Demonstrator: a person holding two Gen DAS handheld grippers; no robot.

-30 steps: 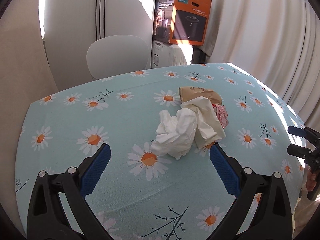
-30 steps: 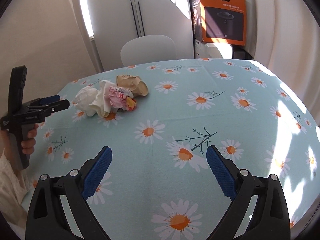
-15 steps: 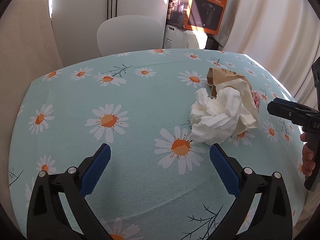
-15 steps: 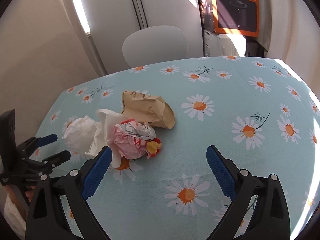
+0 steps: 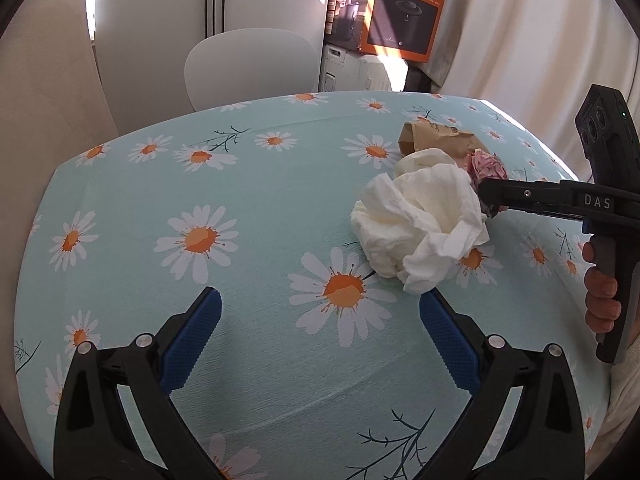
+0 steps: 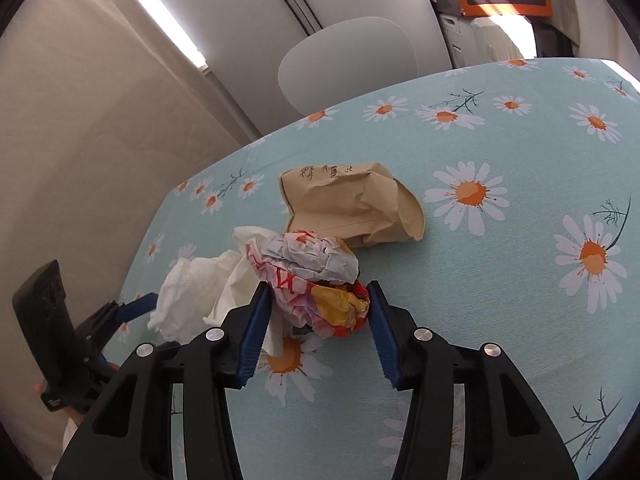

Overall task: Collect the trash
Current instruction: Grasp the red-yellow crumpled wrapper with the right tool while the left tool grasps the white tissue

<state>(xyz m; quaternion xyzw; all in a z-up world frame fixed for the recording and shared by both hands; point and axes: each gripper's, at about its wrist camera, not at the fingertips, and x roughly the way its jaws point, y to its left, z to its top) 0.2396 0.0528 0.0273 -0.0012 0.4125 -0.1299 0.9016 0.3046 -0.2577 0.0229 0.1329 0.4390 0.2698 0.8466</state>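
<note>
Right gripper (image 6: 318,312) jaws closing around the crumpled red-and-white wrapper (image 6: 308,276), blue pads at both its sides, apparently touching. Left gripper (image 5: 320,344) wide open, nothing between its pads, hovering over the daisy tablecloth (image 5: 240,208) just short of the white tissue wad (image 5: 416,224). Wrapper sits on the cloth touching the tissue wad, brown paper bag (image 6: 352,208) right behind it. White chair (image 5: 252,68) beyond the table edge, orange box (image 5: 400,8) at back.
</note>
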